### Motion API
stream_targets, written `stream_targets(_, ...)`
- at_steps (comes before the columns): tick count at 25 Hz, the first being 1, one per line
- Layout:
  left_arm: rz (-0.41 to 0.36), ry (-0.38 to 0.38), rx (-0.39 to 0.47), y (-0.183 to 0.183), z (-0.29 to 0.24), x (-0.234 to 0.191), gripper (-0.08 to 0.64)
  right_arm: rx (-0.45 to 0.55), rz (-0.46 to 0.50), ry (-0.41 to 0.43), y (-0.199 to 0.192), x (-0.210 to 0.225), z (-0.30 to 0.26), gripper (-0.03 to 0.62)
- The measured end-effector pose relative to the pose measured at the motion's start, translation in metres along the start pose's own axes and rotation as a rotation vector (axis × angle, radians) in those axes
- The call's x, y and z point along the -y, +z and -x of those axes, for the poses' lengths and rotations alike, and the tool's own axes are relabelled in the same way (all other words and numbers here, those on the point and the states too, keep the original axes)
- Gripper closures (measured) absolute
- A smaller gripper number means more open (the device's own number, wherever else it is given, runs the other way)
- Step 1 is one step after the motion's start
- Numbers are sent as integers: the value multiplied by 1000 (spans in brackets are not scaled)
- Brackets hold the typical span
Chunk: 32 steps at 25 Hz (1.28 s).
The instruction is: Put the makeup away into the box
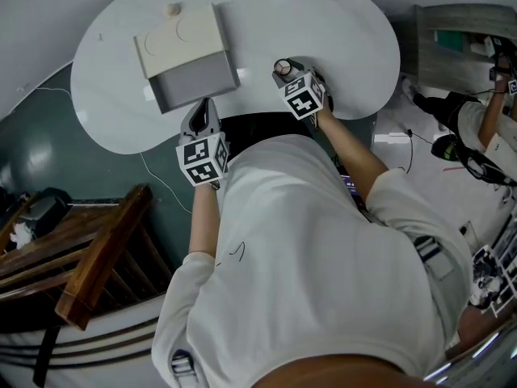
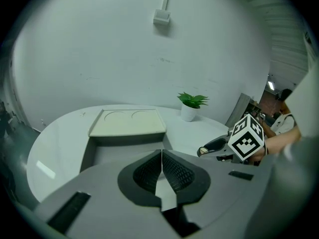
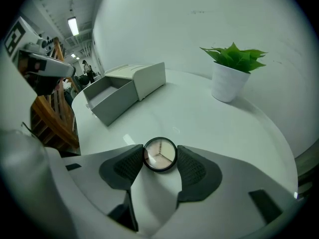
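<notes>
- My right gripper (image 3: pixel 160 159) sits closest. Its dark, ribbed pads (image 3: pixel 122 166) stand spread on either side of a round compact (image 3: pixel 159 153), not clamping it.
- The compact has a black rim and a clear lid over three pale wedges. It lies flat on the table (image 3: pixel 224 128).
- The table is white and glossy, with a rounded edge.
- My left gripper (image 2: pixel 162 156) is pinched closed, its cross-hatched tips meeting with nothing between them.
- The box (image 1: pixel 198 83) lies open, well apart from the compact. It is a matte grey rectangular tray with a cream lid (image 1: pixel 178 39) folded back, and the lid bears two shallow round recesses.
- Beyond the compact, a leafy green plant (image 3: pixel 234 56) stands in a smooth white pot (image 3: pixel 228 83).
</notes>
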<state>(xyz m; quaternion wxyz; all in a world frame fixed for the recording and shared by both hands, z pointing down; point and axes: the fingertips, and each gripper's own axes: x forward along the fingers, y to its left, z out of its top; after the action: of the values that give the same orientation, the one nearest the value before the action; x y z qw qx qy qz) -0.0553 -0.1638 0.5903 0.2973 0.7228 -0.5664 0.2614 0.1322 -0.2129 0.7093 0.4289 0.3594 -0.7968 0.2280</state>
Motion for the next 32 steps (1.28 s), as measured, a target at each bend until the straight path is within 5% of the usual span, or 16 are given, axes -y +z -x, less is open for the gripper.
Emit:
stream_targets(14,-89,-134,53,40,-20,-28,537,142,-230,-29,57,-13,30,380)
stream_targets(32,-32,-129,84,27,1,-101,537,208,-181,17,133,-83,34,380)
